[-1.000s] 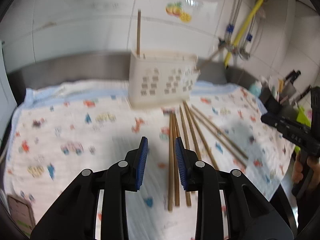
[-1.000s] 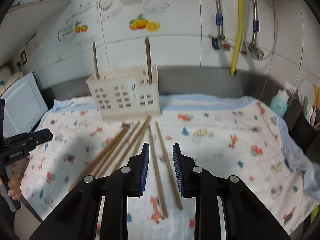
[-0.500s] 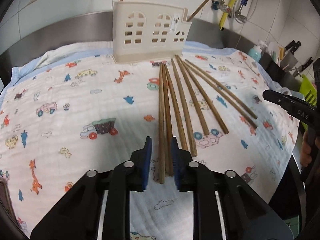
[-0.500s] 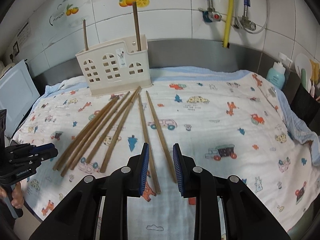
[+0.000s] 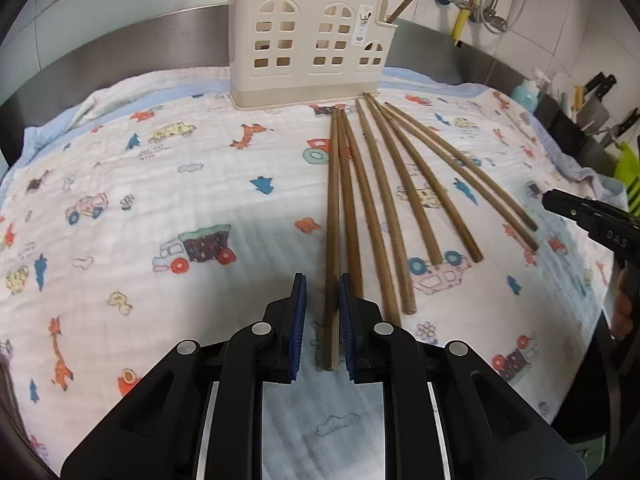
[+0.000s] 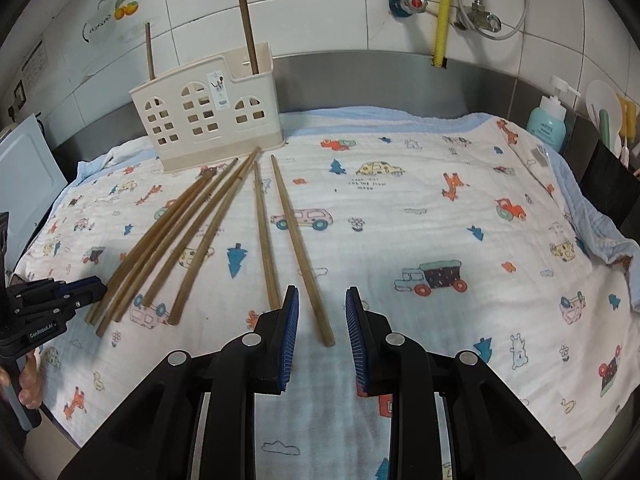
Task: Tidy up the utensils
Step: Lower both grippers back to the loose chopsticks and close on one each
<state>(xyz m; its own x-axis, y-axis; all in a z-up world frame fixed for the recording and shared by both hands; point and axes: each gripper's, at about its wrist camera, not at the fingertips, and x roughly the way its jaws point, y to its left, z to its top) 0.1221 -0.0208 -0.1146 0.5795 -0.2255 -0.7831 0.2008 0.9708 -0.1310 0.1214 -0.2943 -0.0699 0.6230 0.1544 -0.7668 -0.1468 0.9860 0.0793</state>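
Several brown wooden chopsticks (image 5: 376, 200) lie fanned on a cartoon-print cloth (image 5: 160, 200) in front of a cream utensil caddy (image 5: 308, 52). Two more chopsticks (image 6: 248, 28) stand inside the caddy (image 6: 208, 120). My left gripper (image 5: 322, 280) is low over the cloth, jaws narrow. The leftmost chopstick (image 5: 331, 208) runs between its pads, against the right pad with a gap on the left. My right gripper (image 6: 322, 292) is open, straddling the near end of the rightmost chopstick (image 6: 298, 240) without touching it. Each gripper shows at the edge of the other's view.
A steel backsplash and tiled wall with a yellow hose (image 6: 442, 12) stand behind the caddy. A blue soap bottle (image 6: 548, 124) and a knife holder (image 5: 592, 112) sit at the right edge. A white panel (image 6: 24, 184) leans at the left.
Both grippers have sunk toward the cloth and closer to the chopsticks. The left jaws have narrowed around the leftmost chopstick. The right jaws kept their width.
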